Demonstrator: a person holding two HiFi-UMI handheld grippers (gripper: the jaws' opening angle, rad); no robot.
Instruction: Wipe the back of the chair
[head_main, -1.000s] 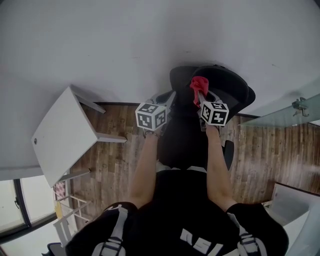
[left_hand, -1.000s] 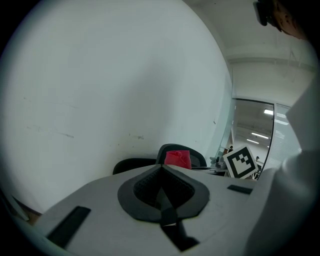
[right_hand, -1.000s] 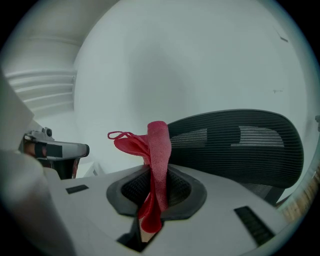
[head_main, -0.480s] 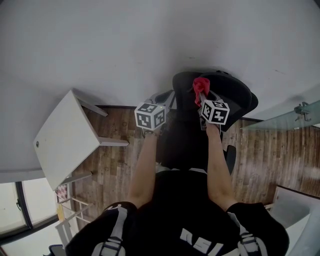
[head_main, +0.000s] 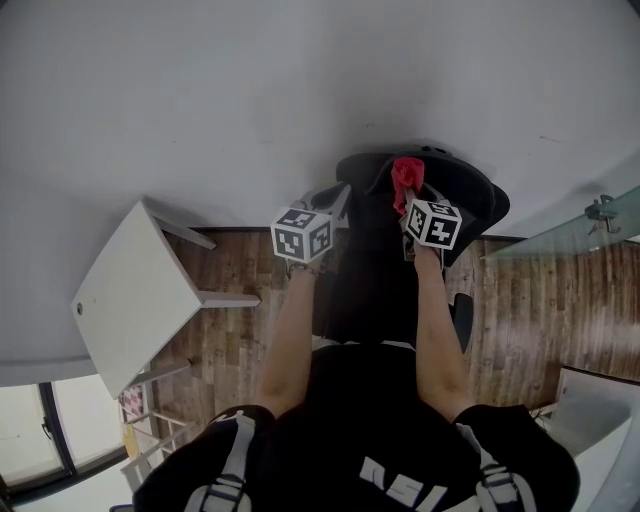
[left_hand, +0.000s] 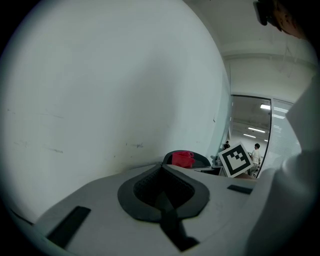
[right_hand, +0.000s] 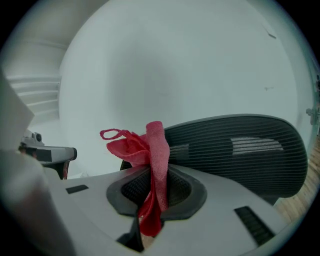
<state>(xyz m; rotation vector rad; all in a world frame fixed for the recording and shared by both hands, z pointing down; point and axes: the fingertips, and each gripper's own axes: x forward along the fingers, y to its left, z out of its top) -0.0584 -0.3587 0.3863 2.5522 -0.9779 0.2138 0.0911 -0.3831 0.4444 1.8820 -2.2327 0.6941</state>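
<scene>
The black mesh chair back (right_hand: 240, 150) fills the right half of the right gripper view, just behind and to the right of the jaws. In the head view the chair back (head_main: 470, 195) sits in the upper centre of the frame, against the white wall (head_main: 250, 90).

The right gripper (right_hand: 152, 192) has its jaws pinched on a red cloth (right_hand: 156, 150). The cloth rises in a crumpled bunch above the jaw tips, at the left end of the chair back, and whether it touches the mesh cannot be told. From the head, the red cloth (head_main: 406, 176) lies over the chair's top rim.

The left gripper (left_hand: 162, 192) has its jaws pressed together with nothing between them. It is held beside the chair, left of the right gripper.

A white table (head_main: 135, 295) stands at lower left on the wooden floor (head_main: 525, 290).
</scene>
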